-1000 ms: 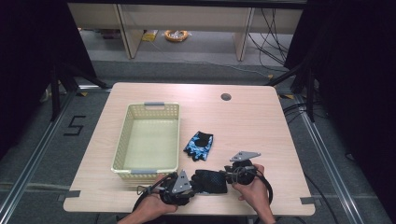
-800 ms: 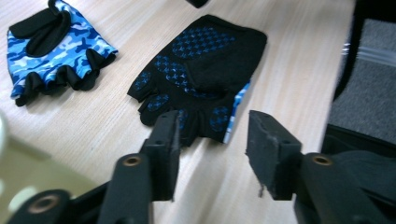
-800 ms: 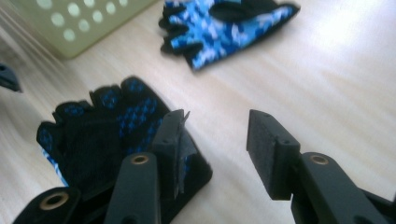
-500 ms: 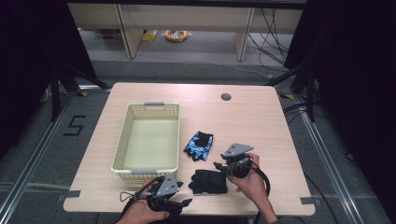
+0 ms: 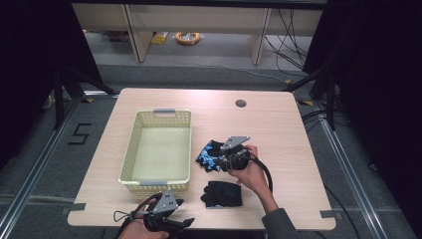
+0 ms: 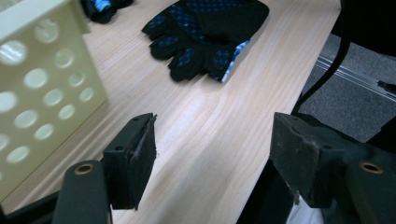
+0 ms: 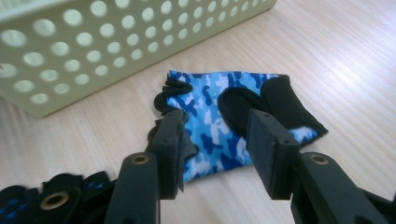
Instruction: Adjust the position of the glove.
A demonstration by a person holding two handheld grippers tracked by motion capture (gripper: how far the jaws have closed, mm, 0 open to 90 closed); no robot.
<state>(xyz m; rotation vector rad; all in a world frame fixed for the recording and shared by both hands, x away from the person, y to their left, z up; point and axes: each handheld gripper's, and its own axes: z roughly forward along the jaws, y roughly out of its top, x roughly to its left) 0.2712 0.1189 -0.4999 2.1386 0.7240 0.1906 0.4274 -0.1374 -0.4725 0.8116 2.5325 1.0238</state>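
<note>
The black glove (image 5: 222,193) has been let go: a second ago it was pinched between both grippers at the near edge of the surface (image 5: 278,124), and it now lies flat there, touched by neither. The left gripper (image 5: 185,222) has been drawn back to the near edge, just in front of the basket (image 5: 130,149), and its jaws have just been opening; they stand wide apart with nothing between them. The right gripper (image 5: 222,160) has been carried away from the black glove to the blue glove (image 5: 208,153), which lies just beside the basket's right wall. Its jaws opened and then eased in slightly within the last half second. The pair is thus judged to be still out of the basket (which looks empty), with the blue glove the next to be picked.

From the high view it cannot be told whether the blue glove is gripped, since the hand (image 5: 249,169) covers part of it. In the right gripper view the jaws are seen straddling the near edge of the blue glove (image 7: 224,112), parted, the pads not yet pressed on the fabric, so the gripper is taken as released. The black glove's dotted palm and blue cuff (image 6: 210,32) are made out in the left gripper view, well beyond the open left gripper (image 6: 215,158).
</note>
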